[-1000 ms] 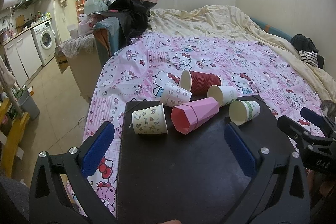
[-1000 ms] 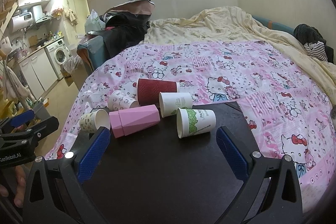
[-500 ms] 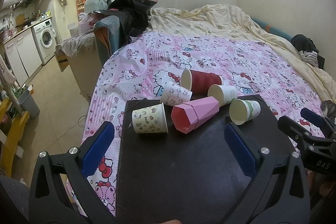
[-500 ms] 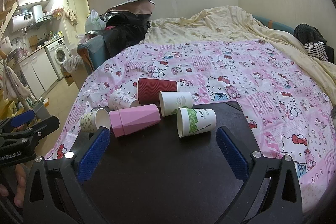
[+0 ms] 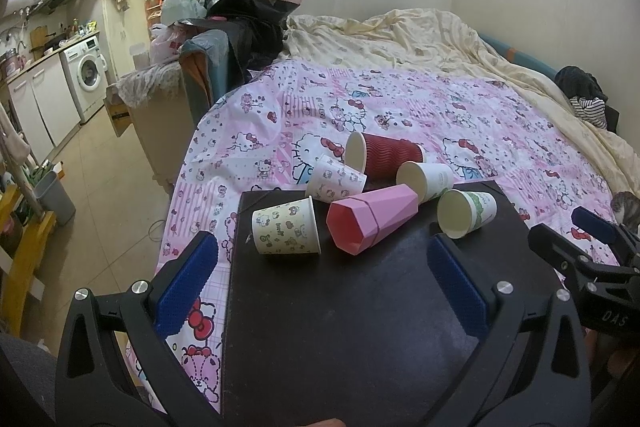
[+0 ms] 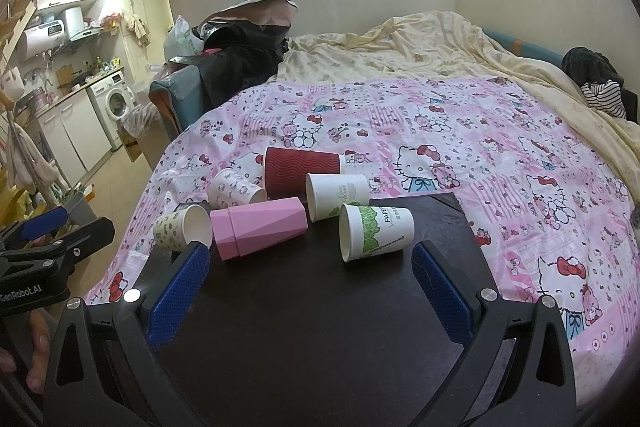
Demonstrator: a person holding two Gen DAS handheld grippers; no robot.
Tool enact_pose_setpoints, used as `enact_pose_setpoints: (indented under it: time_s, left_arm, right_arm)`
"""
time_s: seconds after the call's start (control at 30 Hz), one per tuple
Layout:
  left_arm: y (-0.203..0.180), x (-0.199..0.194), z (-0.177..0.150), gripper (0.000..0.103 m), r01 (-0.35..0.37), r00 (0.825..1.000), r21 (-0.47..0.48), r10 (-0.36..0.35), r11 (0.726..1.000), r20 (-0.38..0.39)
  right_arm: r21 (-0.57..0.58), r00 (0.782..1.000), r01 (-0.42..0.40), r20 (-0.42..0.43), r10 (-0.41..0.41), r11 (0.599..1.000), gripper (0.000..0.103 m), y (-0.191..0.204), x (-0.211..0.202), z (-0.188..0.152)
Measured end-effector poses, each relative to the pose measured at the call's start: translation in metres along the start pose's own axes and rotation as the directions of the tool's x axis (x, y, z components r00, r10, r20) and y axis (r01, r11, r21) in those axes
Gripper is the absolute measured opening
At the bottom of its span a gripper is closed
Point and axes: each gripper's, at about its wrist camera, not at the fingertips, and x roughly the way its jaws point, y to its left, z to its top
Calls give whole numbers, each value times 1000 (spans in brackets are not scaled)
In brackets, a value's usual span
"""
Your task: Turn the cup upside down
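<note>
Several cups lie on their sides at the far edge of a dark board point(image 5: 352, 327) on the bed. In the left wrist view: a cartoon-print cup point(image 5: 286, 231), a pink faceted cup point(image 5: 372, 223), a green-leaf paper cup point(image 5: 466, 213), a white cup point(image 5: 426, 179), a dark red ribbed cup point(image 5: 384, 157), a small print cup point(image 5: 336, 179). My left gripper point(image 5: 320, 263) is open and empty, short of them. My right gripper point(image 6: 310, 271) is open and empty, short of the leaf cup point(image 6: 376, 231) and pink cup point(image 6: 258, 227).
The board point(image 6: 320, 327) rests on a pink Hello Kitty sheet point(image 6: 460, 131). A cream duvet point(image 6: 420, 47) lies behind. Bags and a chair point(image 5: 224, 59) stand at the bed's far left. A kitchen area with a washing machine point(image 5: 86, 77) is further left.
Both gripper views have shifted very slightly. The cups have not moved and both grippers stay open.
</note>
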Motion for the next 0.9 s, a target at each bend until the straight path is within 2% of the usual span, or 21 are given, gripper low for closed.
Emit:
enact_pose_setpoints:
  time_s: [0.57,0.67,0.73,0.87,0.9]
  left_arm:
    - [5,1,1,103,-5,1000,-9,4,1000,-11]
    - [19,2,10,103,-35,999,-43,35,998,-17]
    - [38,7,19,103,-69,997,-99,66,993,-31]
    - [67,21,32,103,-179,981,-163,165,970,-97]
    - [72,25,32,103,-190,979,-175,172,966,-114]
  right_arm:
    - [0,1000,-1,-2,1,1000,103,0,0,0]
    - [16,1000,-12,-14,12,1000,103,-1,2,-1]
    - [40,999,-20,-31,22,999,103,-6,4,1]
    - [89,997,-15,-68,21,996,103,-25,10,9]
    - [98,997,-20,-76,27,995,103,-29,12,12]
